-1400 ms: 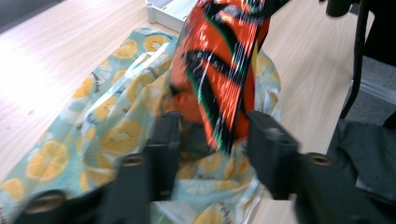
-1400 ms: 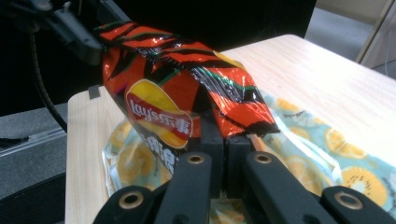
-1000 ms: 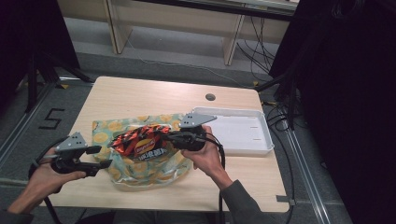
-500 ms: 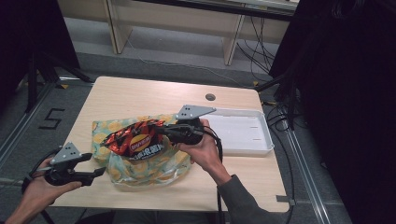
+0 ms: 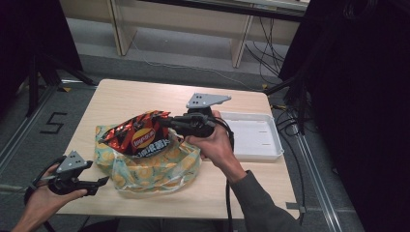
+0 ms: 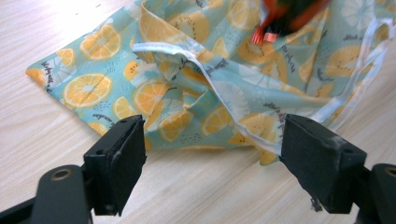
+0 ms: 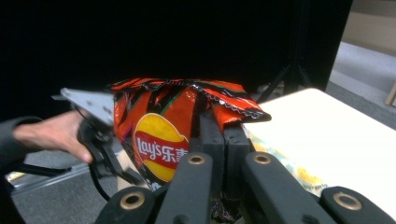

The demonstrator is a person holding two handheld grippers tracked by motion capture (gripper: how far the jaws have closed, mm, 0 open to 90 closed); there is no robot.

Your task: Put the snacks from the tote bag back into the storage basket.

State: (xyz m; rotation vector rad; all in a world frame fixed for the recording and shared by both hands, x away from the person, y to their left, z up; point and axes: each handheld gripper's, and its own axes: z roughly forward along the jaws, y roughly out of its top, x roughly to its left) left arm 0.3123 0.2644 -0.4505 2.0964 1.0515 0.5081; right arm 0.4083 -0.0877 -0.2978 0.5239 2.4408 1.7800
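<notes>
Tray [image 5: 254,137] right of citrus bag [image 5: 150,166]; chip bag [image 5: 140,137] above.

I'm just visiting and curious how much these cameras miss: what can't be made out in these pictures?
- Crisp bag: blurred at the top edge of the left gripper view; the right gripper covers its lower corner in the right gripper view.
- Fruit-print bag: what's inside is hidden by its own folds in the high view.
- White tray: its markings are too small to read in the high view.
</notes>
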